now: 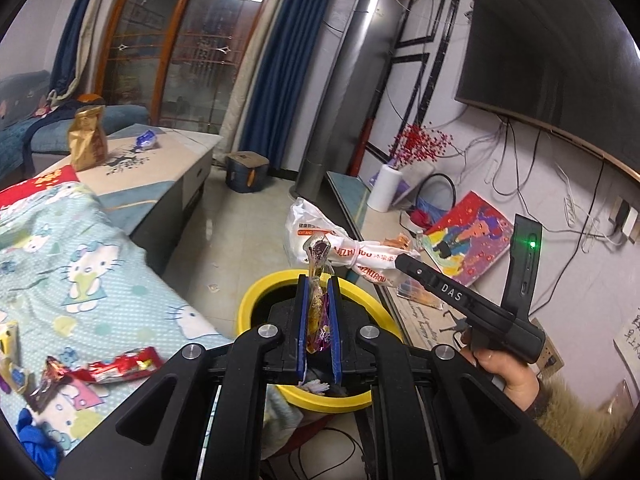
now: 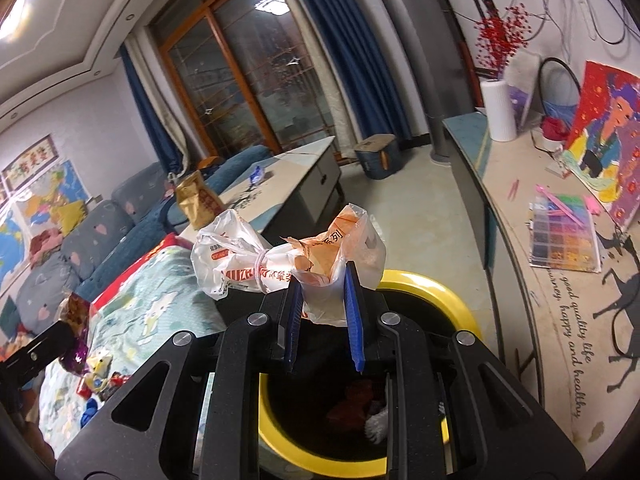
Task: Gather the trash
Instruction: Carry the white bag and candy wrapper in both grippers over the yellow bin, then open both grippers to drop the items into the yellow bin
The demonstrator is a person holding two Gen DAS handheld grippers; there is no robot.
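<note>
A: What is held in the left hand-held gripper [image 1: 319, 316]?

B: A crumpled candy wrapper [image 1: 318, 300] is pinched between the nearly closed blue pads, directly above the yellow-rimmed bin [image 1: 256, 300].

A: And the right hand-held gripper [image 2: 322, 320]?

B: It is clamped on a knotted white plastic bag [image 2: 256, 258], which is held over the same bin [image 2: 436, 284]; trash is seen inside.

A: Farther out?

B: At nine o'clock, more wrappers [image 1: 120, 366] are left on the bedcover [image 1: 80, 264]. At eleven o'clock, a gold bag [image 1: 86, 142] is seen standing on the bench [image 1: 172, 156].
</note>
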